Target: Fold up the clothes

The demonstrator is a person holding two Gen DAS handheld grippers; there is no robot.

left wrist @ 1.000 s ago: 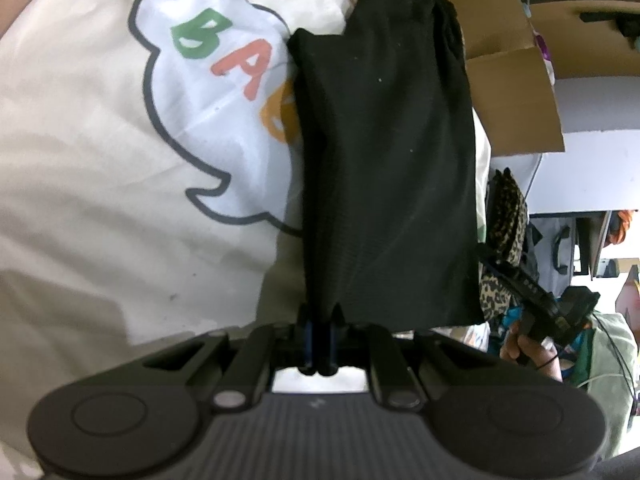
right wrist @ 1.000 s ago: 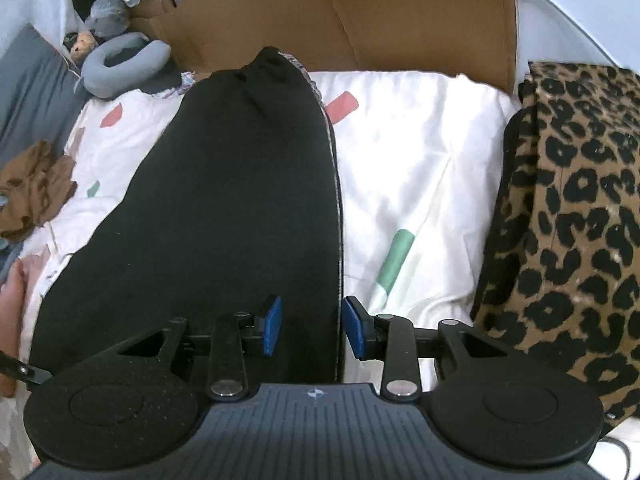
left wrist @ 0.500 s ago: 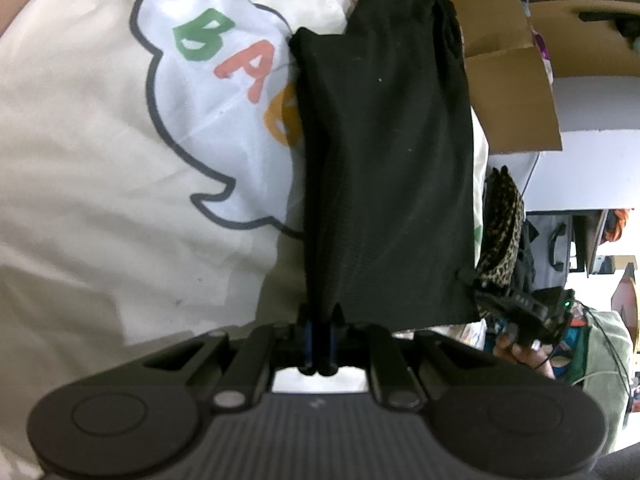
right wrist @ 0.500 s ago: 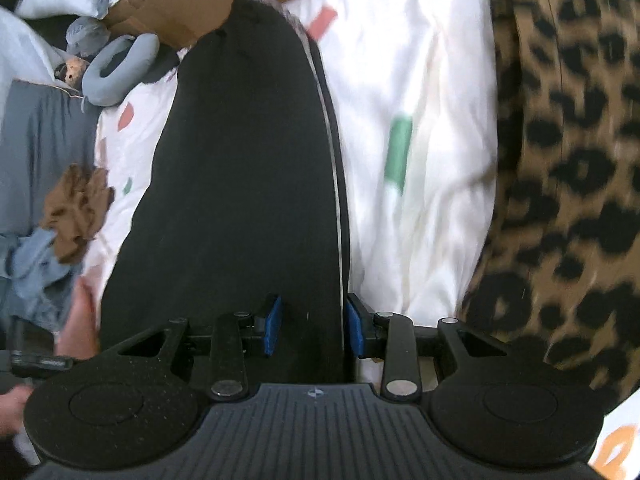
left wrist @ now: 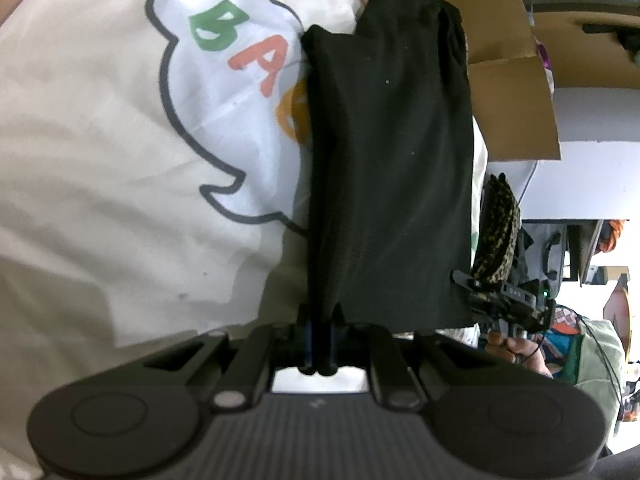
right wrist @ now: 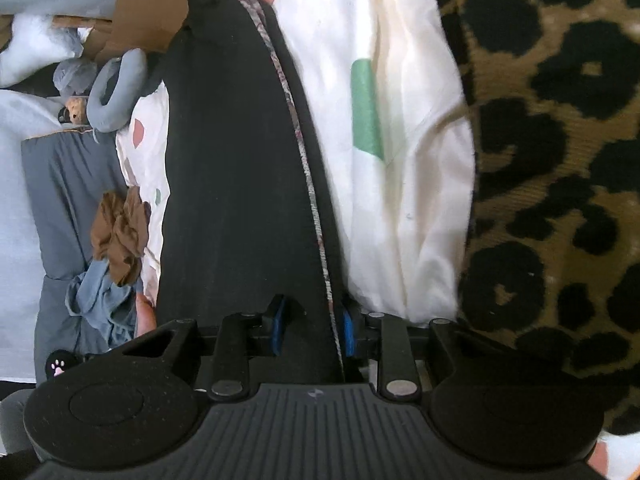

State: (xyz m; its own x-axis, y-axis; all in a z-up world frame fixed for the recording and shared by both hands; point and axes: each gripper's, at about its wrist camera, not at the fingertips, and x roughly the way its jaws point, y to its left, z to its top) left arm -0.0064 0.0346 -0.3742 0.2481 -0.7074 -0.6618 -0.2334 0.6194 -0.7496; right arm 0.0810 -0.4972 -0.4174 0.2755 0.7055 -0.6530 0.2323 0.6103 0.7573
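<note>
A: Task item? Where?

B: Black garment (left wrist: 390, 168), folded long, on the white printed bedsheet (left wrist: 100, 128), stretching far from both claws.

A: Left gripper (left wrist: 320, 344)?

B: Pinched tight on the garment's near left corner.

A: Right gripper (right wrist: 311, 330)?

B: Jaws have just been closing, now narrow; the near edge with its patterned trim sits between the blue pads (right wrist: 349, 330). Can't tell if they press yet.

A: Around it?

B: Leopard-print garment (right wrist: 560, 160) to the right, cardboard (left wrist: 504, 60) far, brown garment (right wrist: 120, 236) left.
</note>
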